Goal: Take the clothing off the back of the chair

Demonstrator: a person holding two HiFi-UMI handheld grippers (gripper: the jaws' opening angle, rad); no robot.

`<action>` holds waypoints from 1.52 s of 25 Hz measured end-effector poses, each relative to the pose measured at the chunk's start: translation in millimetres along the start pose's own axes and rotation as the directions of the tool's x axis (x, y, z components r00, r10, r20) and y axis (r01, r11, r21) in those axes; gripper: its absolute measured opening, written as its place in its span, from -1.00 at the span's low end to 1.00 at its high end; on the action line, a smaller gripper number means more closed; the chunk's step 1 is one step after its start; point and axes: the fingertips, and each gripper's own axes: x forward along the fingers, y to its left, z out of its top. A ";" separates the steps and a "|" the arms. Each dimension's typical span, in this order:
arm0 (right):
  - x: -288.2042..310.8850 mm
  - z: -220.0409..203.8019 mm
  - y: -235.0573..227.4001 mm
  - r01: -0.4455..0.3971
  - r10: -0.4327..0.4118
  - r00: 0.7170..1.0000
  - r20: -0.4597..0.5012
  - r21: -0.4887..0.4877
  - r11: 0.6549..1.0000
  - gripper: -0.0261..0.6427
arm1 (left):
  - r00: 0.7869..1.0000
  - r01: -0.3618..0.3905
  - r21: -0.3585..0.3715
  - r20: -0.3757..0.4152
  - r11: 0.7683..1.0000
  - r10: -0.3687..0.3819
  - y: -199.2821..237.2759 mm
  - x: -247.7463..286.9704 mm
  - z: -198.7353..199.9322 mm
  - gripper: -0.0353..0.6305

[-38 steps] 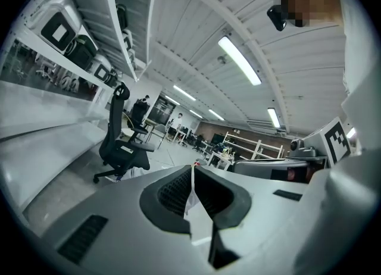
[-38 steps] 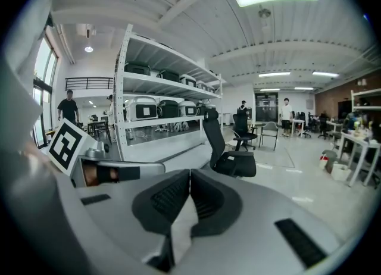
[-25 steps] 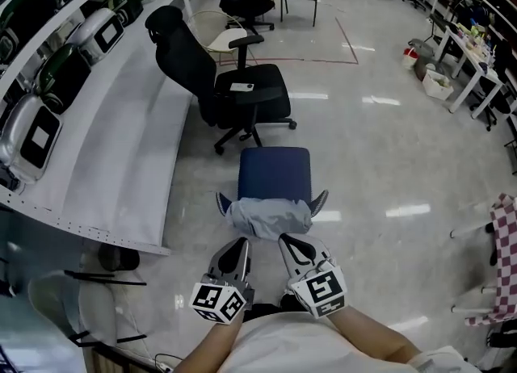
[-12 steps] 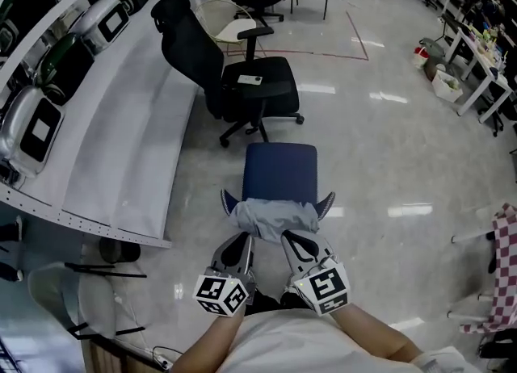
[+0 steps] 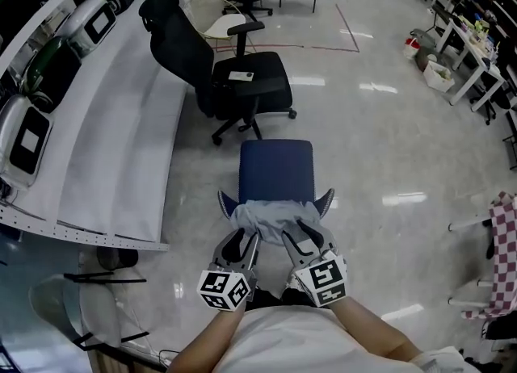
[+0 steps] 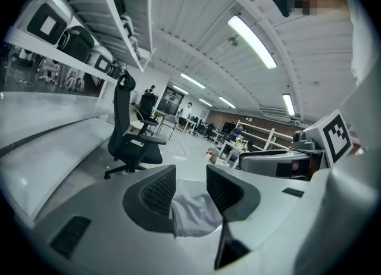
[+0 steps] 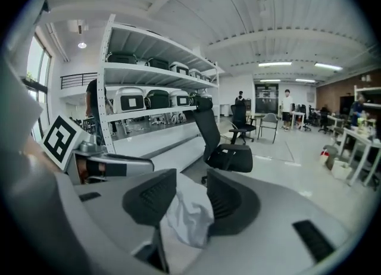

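A grey garment (image 5: 271, 214) hangs over the back of a blue chair (image 5: 275, 169) just in front of me. My left gripper (image 5: 242, 242) reaches the garment's left part and my right gripper (image 5: 303, 236) its right part. Both pairs of jaws are opening. In the left gripper view the grey cloth (image 6: 193, 214) shows in the gap of the left gripper (image 6: 190, 184), with the pads apart. In the right gripper view a fold of the cloth (image 7: 187, 217) likewise sits between the spread jaws of the right gripper (image 7: 191, 193).
A black office chair (image 5: 234, 81) with a phone (image 5: 241, 76) on its seat stands beyond the blue chair. A long white shelf unit (image 5: 105, 145) runs along the left. A checkered cloth (image 5: 505, 242) hangs on a rack at the right edge.
Both grippers moved forward and down onto the garment on the chair back. Their jaws, shut before, now stand apart around the cloth.
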 end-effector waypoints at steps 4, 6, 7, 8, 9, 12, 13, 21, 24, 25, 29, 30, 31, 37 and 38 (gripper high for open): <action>6.1 -13.5 -6.2 0.028 -0.028 0.999 -0.042 -0.003 1.000 -0.39 | 0.999 -0.005 -0.002 -0.052 1.000 0.005 8.8 9.5 -11.4 -0.31; 10.8 -23.2 -9.7 0.044 -0.044 0.997 -0.071 -0.010 0.999 -0.32 | 0.997 -0.010 -0.002 -0.078 1.000 0.010 15.7 14.2 -16.8 -0.24; 12.7 -28.7 -12.5 0.055 -0.055 0.995 -0.086 -0.010 0.998 -0.27 | 0.996 -0.012 -0.001 -0.089 1.000 0.012 18.6 16.1 -19.3 -0.24; 14.5 -34.2 -15.9 0.068 -0.068 0.993 -0.100 -0.012 0.998 -0.20 | 0.995 -0.014 0.000 -0.099 1.000 0.014 21.1 18.1 -22.1 -0.24; 16.1 -39.4 -19.8 0.081 -0.082 0.990 -0.113 -0.018 0.997 -0.15 | 0.994 -0.016 0.000 -0.109 1.000 0.016 23.5 20.3 -25.2 -0.24; 20.2 -53.8 -31.2 0.114 -0.120 0.981 -0.152 -0.049 0.992 -0.08 | 0.989 -0.032 -0.003 -0.147 0.999 0.032 31.4 26.8 -36.5 -0.15; 20.7 -56.8 -34.2 0.122 -0.129 0.979 -0.160 -0.053 0.991 -0.06 | 0.986 -0.040 0.000 -0.161 0.999 0.040 33.8 28.4 -40.2 -0.11; 31.7 -71.0 -39.8 0.136 -0.150 0.966 -0.210 -0.077 0.988 0.04 | 0.970 -0.091 0.012 -0.225 0.996 0.091 54.0 37.4 -57.5 -0.05; 37.9 -77.4 -42.7 0.137 -0.155 0.961 -0.231 -0.093 0.986 0.04 | 0.967 -0.105 0.011 -0.234 0.994 0.104 57.7 42.3 -61.0 -0.05; 40.3 -79.7 -43.9 0.136 -0.156 0.959 -0.237 -0.097 0.986 0.04 | 0.965 -0.105 0.014 -0.238 0.994 0.105 58.3 44.5 -62.6 -0.05; 50.8 -90.1 -44.9 0.122 -0.151 0.953 -0.264 -0.123 0.985 0.04 | 0.959 -0.097 0.014 -0.267 0.995 0.097 61.1 53.8 -72.5 -0.05; 52.6 -93.0 -44.5 0.120 -0.151 0.950 -0.274 -0.128 0.985 0.04 | 0.958 -0.097 0.015 -0.269 0.995 0.097 62.3 54.9 -73.8 -0.05; 53.9 -95.9 -44.4 0.119 -0.151 0.947 -0.283 -0.128 0.985 0.04 | 0.958 -0.097 0.020 -0.269 0.995 0.099 63.3 55.4 -74.3 -0.05; 59.0 -108.8 -43.5 0.107 -0.150 0.935 -0.322 -0.147 0.983 0.04 | 0.954 -0.108 0.056 -0.274 0.993 0.120 63.4 55.0 -76.7 -0.05; 60.5 -108.9 -42.8 0.104 -0.149 0.935 -0.323 -0.151 0.983 0.04 | 0.953 -0.111 0.061 -0.278 0.992 0.123 63.9 55.1 -76.6 -0.05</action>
